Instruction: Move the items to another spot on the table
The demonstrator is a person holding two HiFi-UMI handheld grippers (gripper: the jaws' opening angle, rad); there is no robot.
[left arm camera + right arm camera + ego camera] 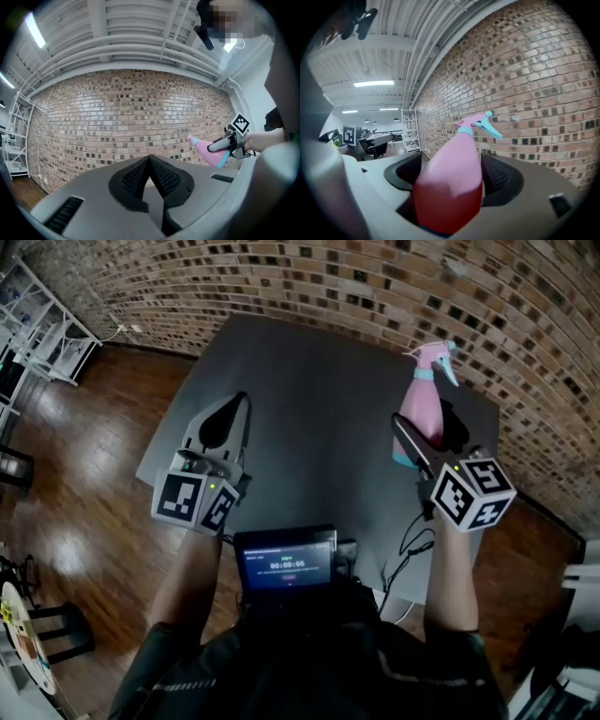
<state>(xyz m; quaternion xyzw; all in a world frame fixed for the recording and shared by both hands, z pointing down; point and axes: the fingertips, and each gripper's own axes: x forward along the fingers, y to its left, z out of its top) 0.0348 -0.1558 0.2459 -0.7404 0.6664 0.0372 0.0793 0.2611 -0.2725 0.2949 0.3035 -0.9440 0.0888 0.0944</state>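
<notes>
A pink spray bottle with a teal trigger head is between the jaws of my right gripper, over the right part of the grey table. The jaws are shut on its body. In the right gripper view the pink spray bottle fills the gap between both pads, nozzle toward the brick wall. My left gripper hovers over the table's left part, shut and holding nothing; its pads meet at the tip. From the left gripper view the pink spray bottle shows tilted in the right gripper.
A brick wall runs behind the table. White shelving stands at the far left on the wooden floor. A small screen sits at my chest, with a cable hanging by the table's near right edge.
</notes>
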